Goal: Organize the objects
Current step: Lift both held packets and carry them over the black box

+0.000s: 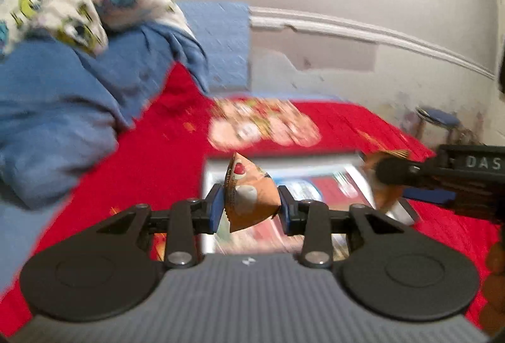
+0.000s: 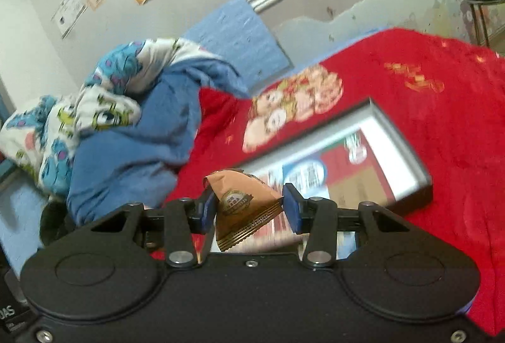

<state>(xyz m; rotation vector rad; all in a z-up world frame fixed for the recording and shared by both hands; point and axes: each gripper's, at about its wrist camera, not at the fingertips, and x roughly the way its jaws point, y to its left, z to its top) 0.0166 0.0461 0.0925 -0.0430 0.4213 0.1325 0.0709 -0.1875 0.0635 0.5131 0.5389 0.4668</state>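
In the left wrist view my left gripper [image 1: 251,203] is shut on an orange-brown snack packet [image 1: 252,199] with a red heart print, its blue pads pressing both sides. In the right wrist view my right gripper [image 2: 250,206] is shut on a brown snack packet [image 2: 244,207] with a round seal, held above the bed. Below both lies a shallow open box [image 2: 407,160] with a printed inner face, resting on the red blanket [image 2: 442,122]. The right gripper [image 1: 388,172] also shows at the right edge of the left wrist view, holding its packet over the box [image 1: 394,207].
A crumpled blue quilt [image 1: 63,97] with a cartoon-print cover [image 2: 94,103] is piled at the left of the bed. A cartoon patch [image 1: 265,125] decorates the blanket beyond the box. A blue stool [image 2: 484,5] stands by the peeling wall at the far right.
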